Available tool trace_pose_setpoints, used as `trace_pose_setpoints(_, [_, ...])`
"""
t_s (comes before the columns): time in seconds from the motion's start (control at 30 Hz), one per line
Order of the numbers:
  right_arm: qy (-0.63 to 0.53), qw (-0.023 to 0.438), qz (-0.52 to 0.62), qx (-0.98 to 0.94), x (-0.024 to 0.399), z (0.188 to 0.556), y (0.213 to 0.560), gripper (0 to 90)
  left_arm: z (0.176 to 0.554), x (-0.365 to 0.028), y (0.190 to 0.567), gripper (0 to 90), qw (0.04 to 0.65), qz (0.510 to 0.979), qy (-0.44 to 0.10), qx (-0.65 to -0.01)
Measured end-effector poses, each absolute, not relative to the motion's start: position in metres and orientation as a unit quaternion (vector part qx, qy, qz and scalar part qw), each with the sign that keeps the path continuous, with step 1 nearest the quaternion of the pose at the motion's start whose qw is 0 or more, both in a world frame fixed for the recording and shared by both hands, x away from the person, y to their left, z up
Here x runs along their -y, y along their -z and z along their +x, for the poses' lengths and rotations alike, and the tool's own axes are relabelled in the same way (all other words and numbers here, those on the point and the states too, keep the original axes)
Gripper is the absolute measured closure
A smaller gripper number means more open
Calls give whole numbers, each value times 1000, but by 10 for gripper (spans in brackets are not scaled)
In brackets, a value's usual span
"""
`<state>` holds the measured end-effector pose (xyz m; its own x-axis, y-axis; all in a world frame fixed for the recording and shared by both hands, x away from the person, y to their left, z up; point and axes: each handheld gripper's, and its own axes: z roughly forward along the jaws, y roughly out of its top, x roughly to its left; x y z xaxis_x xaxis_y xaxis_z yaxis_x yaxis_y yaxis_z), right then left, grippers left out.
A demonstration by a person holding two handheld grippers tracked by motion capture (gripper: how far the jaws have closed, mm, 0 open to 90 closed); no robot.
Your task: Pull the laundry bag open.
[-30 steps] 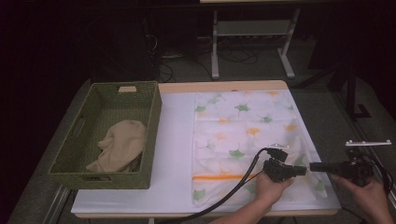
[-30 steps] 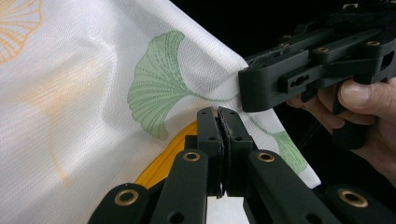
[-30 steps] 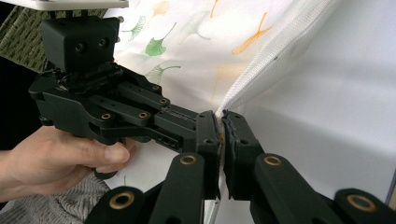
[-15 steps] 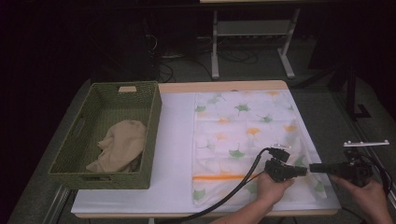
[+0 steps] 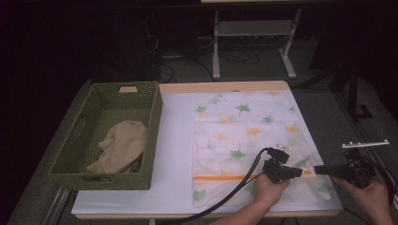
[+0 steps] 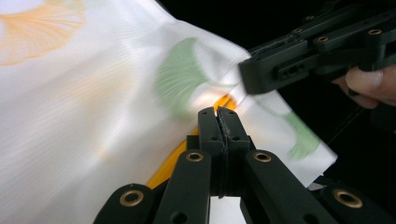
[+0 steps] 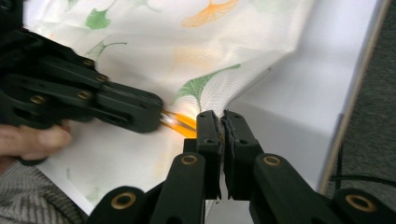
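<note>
A thin white cloth printed with green and orange ginkgo leaves (image 5: pixel 248 140) lies flat on the white-covered table (image 5: pixel 173 154), right of a green woven basket (image 5: pixel 105 136) holding a crumpled beige cloth (image 5: pixel 119 147). At its near right edge, the left gripper (image 5: pixel 296 172) and right gripper (image 5: pixel 319 169) each pinch the fabric by the orange stripe (image 5: pixel 220 178), jaws pressed together. No writing can be read.

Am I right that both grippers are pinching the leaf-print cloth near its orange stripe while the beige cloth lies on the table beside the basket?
Not quite: the high view shows the beige cloth lying inside the green basket, not beside it. The rest holds: the left gripper and right gripper both pinch the leaf-print cloth near its orange stripe.
</note>
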<state>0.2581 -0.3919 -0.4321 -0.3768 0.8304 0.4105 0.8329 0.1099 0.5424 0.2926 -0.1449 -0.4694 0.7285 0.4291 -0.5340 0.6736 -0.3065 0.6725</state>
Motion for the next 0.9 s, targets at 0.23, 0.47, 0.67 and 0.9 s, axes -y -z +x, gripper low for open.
trace_pose_setpoints(0.23, [362,-4,-557,748,391,258,431,856,294,119,459,900,468,805,115,-347])
trace_pose_setpoints(0.47, [355,-8,-557,751,388,258,430,855,292,100,456,900,459,808,111,-354])
trace_pose_setpoints(0.67, [349,-10,-557,753,388,258,430,855,293,82,455,900,455,801,115,-371])
trace_pose_setpoints(0.9, [346,-12,-556,756,386,258,431,855,294,65,451,900,452,801,115,-376])
